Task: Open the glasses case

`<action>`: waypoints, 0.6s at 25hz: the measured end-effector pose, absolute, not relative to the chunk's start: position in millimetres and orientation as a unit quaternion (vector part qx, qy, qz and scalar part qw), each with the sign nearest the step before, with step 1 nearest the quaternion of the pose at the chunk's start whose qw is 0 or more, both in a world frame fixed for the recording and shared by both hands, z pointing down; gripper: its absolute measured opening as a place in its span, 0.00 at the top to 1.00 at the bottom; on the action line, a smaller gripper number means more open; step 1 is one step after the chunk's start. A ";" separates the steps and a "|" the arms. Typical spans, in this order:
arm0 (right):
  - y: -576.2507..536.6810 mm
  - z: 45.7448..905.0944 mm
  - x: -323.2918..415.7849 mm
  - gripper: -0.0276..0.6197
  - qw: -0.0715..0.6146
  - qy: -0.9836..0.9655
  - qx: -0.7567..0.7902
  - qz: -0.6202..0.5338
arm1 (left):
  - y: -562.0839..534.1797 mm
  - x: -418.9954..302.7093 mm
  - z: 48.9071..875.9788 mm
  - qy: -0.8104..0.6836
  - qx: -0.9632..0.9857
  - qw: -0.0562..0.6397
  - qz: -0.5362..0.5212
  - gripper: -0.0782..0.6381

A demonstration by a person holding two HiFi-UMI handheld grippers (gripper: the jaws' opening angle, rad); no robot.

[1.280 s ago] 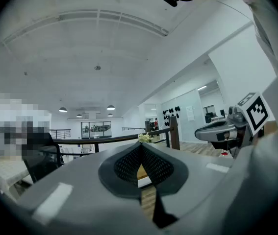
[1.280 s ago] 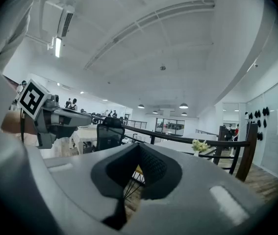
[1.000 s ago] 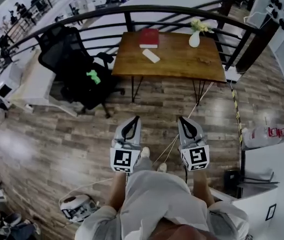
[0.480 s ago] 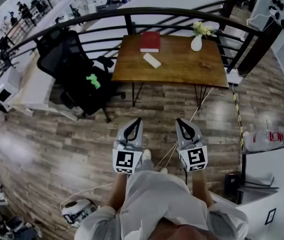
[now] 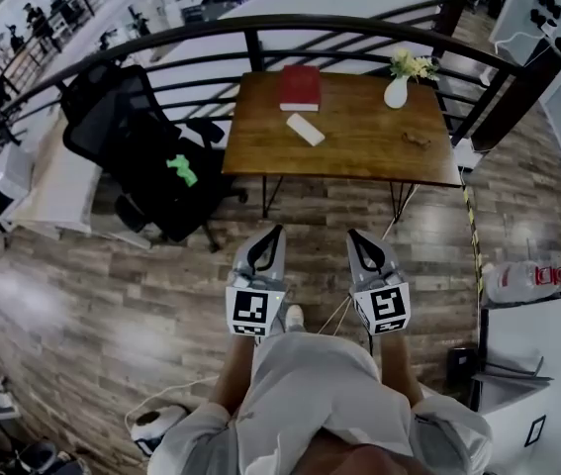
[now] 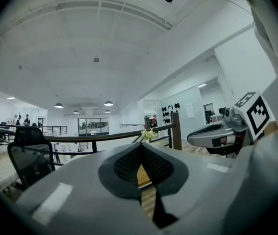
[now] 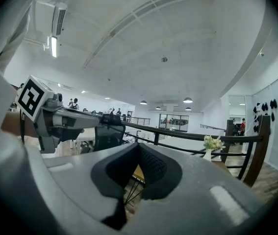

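We find the glasses case (image 5: pixel 305 129) lying flat on the wooden table (image 5: pixel 359 151), in its far left part. It sits just in front of a red book (image 5: pixel 299 86) without touching it, and a white vase (image 5: pixel 396 92) of flowers stands well off to the right. The case is closed and presents as a pale, slim oblong with rounded ends, set at a slant to the table's edge. From the head view it is too small for us to tell where the seam and hinge run. We judge it to be a light, stiff shell with a smooth skin, so it is likely to skid on the wood, or to lift whole if only the lid is pulled. We would therefore pin the lower half at one short end with one hand-held gripper and take the lid with the other at the long edge opposite the hinge. We would prise gently, since a snap closure may release suddenly. Neither tool is near it: the left hand-held gripper (image 5: pixel 274 234) and the right hand-held gripper (image 5: pixel 351 236) are held level, side by side, above the plank floor (image 5: pixel 112 285) and well short of the table. Each has its jaws pressed together with nothing between them, as each gripper view confirms.
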State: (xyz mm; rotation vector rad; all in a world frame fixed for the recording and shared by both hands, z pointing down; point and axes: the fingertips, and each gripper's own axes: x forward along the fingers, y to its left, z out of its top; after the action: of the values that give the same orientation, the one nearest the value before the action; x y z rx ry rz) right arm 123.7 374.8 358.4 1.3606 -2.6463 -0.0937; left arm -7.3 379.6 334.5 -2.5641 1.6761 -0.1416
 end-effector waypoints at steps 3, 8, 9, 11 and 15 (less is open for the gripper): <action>357.6 359.4 111.0 0.95 0.087 -0.884 0.459 -0.031 | 361.5 -18.9 335.5 0.542 -0.839 0.033 -0.040 0.86; 333.8 360.4 91.0 0.95 0.092 -0.880 0.465 -0.031 | 335.0 -35.7 342.0 0.532 -0.846 0.024 -0.038 0.86; 330.2 360.8 88.0 0.95 0.092 -0.879 0.467 -0.030 | 330.4 -37.9 343.4 0.530 -0.847 0.022 -0.037 0.86; 323.7 363.1 84.1 0.95 0.092 -0.876 0.472 -0.026 | 321.2 -41.5 346.2 0.527 -0.849 0.017 -0.036 0.86; 312.6 371.5 82.4 0.95 0.099 -0.872 0.480 -0.015 | 306.6 -44.4 345.7 0.522 -0.852 0.014 -0.030 0.86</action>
State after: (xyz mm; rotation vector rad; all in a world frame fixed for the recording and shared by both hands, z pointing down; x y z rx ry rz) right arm 82.4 312.6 371.5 1.4186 -2.5788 -0.0446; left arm -44.4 306.6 345.7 -2.6543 1.6246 -0.0927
